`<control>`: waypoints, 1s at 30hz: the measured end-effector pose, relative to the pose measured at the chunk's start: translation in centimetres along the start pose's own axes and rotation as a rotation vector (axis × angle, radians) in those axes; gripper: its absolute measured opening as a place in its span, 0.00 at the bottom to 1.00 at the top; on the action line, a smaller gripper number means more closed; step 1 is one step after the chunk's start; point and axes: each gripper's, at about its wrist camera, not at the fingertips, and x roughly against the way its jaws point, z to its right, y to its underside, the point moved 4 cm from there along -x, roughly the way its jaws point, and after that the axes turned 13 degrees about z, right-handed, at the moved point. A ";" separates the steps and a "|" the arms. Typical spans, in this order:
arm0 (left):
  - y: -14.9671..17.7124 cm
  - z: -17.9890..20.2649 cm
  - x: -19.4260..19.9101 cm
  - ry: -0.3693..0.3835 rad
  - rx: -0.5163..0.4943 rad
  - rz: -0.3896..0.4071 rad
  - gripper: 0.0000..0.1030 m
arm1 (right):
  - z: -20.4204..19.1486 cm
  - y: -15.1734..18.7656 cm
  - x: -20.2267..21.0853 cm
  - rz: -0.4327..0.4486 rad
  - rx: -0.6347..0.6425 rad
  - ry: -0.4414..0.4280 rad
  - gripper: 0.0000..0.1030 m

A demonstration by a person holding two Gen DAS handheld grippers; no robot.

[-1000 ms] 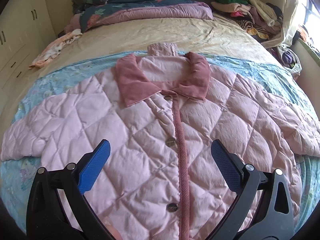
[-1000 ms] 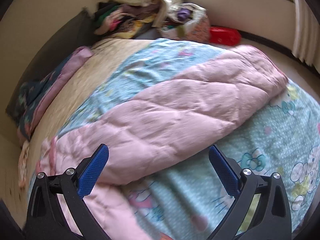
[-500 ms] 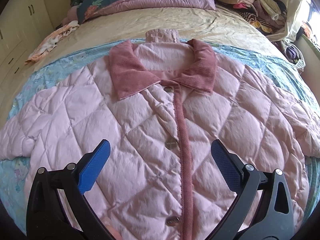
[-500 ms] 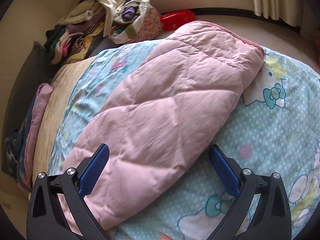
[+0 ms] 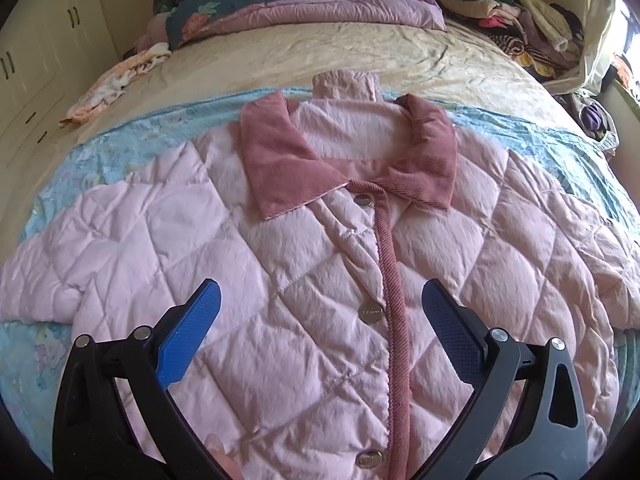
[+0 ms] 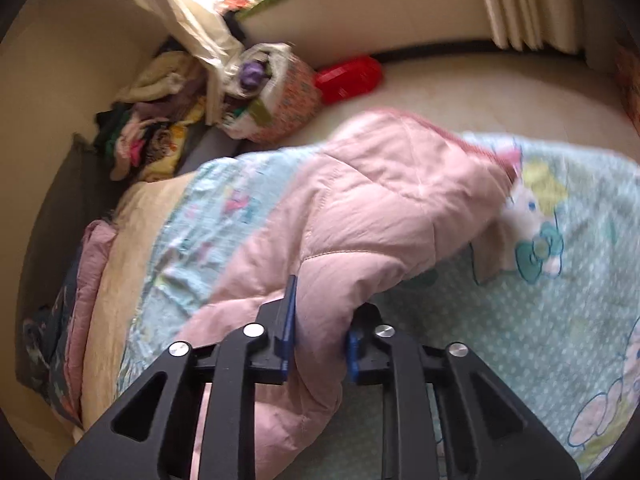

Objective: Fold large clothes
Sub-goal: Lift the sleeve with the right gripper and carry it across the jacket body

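Pink quilted jacket (image 5: 320, 280) laid flat, front up, on bed (image 5: 360, 56); collar at 12 o'clock. Sleeve (image 6: 360, 216) pinched by right gripper (image 6: 318, 332), long axis toward 1 o'clock. Left gripper (image 5: 320, 320) held wide open over chest, nothing gripped. Right hand judged nearer for sleeve fold.

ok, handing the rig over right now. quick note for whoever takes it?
Right gripper: shut on the pink quilted jacket's sleeve, fabric bunched between the fingers.
Left gripper: open, above the jacket front, holding nothing.
Jacket: flat on the blue cartoon-print blanket on the bed, front up, buttoned, collar toward the headboard.
Done: jacket laid out, sleeve gripped.
Left: probably fold that sleeve in over the body, then the other sleeve, then fold the body. No fold made yet.
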 end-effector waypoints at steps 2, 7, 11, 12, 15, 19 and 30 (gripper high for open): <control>-0.2 0.0 0.4 0.004 -0.004 0.004 0.92 | -1.7 -0.4 1.2 0.014 0.030 -0.049 0.14; -0.8 -0.6 1.7 0.036 0.013 0.010 0.92 | -6.7 -0.6 4.4 0.039 0.124 -0.172 0.13; -1.4 -1.4 2.6 0.055 0.038 0.020 0.92 | -10.5 0.0 6.9 0.043 0.190 -0.259 0.13; -1.5 -1.6 2.8 0.060 0.042 0.023 0.92 | -11.5 0.3 7.6 0.046 0.207 -0.282 0.13; -2.1 -2.0 3.6 0.088 0.053 0.031 0.92 | -14.4 1.0 9.8 0.045 0.252 -0.363 0.13; -3.1 -2.4 4.9 0.144 0.070 0.045 0.92 | -18.1 2.4 12.7 0.041 0.324 -0.467 0.13; -4.3 -6.4 7.0 0.185 0.143 0.102 0.92 | -23.8 6.5 18.3 0.062 0.490 -0.599 0.13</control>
